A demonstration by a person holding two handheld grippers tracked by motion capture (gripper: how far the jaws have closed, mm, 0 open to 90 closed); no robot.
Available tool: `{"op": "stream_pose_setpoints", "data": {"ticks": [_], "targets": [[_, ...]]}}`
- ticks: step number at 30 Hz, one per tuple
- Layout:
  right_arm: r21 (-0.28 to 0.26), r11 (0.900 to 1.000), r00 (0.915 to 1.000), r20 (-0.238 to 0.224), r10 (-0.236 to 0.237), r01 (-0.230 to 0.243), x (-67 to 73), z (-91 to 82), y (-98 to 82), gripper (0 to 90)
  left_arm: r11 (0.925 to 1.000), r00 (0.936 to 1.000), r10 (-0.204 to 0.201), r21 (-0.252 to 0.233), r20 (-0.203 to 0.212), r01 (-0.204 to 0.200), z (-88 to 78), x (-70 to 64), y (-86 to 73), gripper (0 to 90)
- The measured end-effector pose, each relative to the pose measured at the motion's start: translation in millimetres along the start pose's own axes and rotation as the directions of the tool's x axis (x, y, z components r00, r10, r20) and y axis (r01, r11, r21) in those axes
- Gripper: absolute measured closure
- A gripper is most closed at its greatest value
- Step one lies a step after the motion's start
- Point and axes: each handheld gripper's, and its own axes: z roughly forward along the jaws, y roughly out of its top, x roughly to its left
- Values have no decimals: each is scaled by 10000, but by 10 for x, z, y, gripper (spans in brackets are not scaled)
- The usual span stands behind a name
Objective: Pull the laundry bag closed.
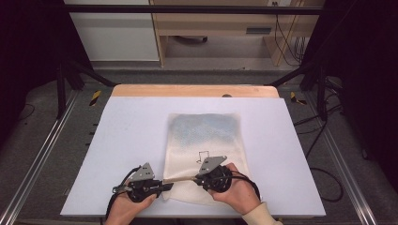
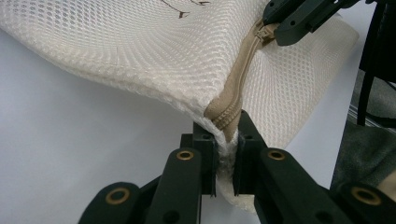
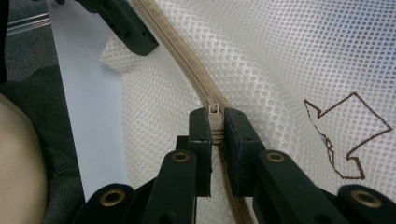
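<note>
Two grippers, one mesh bag, one zipper

Just a white table top, with a wooden cabinet and dangling cables behind the table.

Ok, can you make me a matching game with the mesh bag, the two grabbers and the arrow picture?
Things:
1. left gripper
2. right gripper
3. arrow drawing
4. table top

States:
A. brown outline on the mesh bag
B. shut on the zipper pull
C. plain white, under the bag
D. shut on the bag's corner at the zipper's end

Pairs: 1-D, 2-B, 3-A, 4-C
</note>
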Motion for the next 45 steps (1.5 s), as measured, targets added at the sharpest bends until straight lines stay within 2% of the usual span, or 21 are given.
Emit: {"op": "stream_pose_setpoints", "data": {"ticks": [45], "targets": [[-63, 9996, 9995, 137, 288, -288, -61, -127, -170, 822, 10000, 10000, 69, 7, 12, -69, 9, -10, 12, 822]]}}
